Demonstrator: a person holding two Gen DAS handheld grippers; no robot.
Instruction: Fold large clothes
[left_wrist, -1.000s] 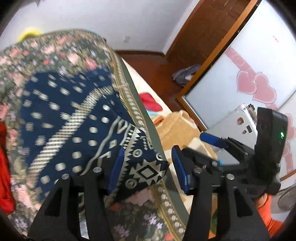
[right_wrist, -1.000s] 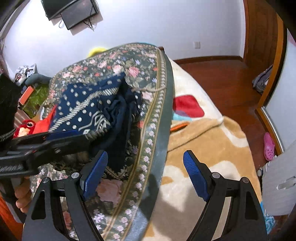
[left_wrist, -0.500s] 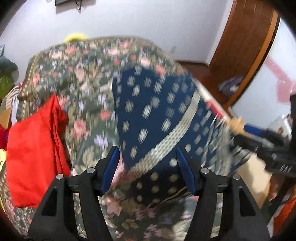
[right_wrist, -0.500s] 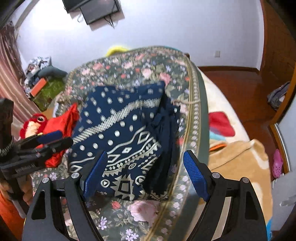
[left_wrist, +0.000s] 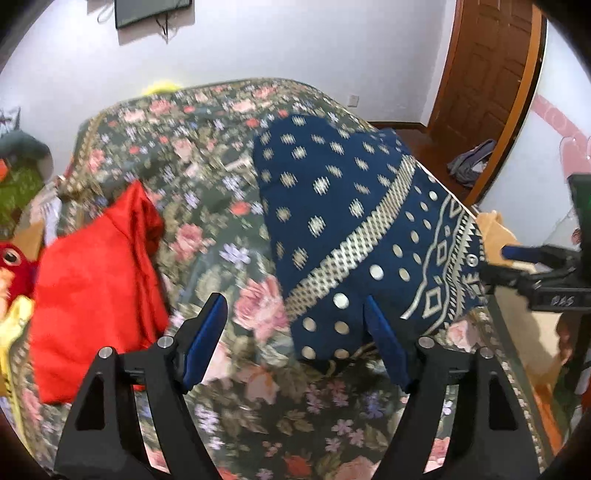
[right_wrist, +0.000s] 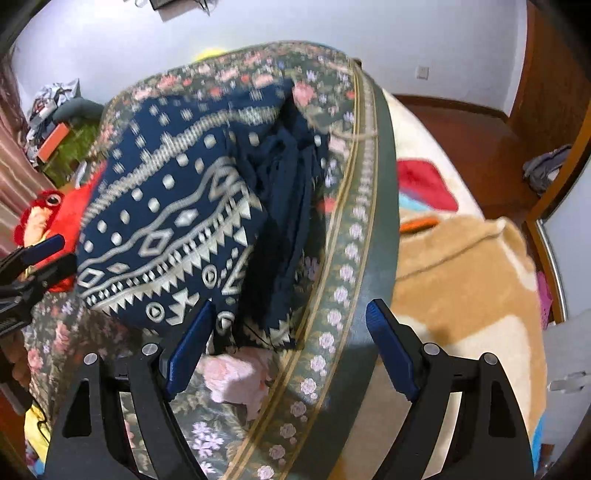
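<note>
A: Where is the garment?
B: The navy patterned garment (left_wrist: 354, 221) lies folded on the floral bedspread (left_wrist: 221, 192), its right side near the bedspread's banded edge (right_wrist: 354, 240).
A: The grippers?
B: Left gripper (left_wrist: 295, 343) spread wide, holding nothing; right gripper (right_wrist: 288, 347) likewise.
A: Room to move?
B: A red cloth (left_wrist: 96, 295) lies left; bare bedspread between.

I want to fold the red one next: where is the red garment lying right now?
In the left wrist view the red garment lies at the left on the floral bedspread, left of the navy patterned garment and beside a red plush toy.
</note>
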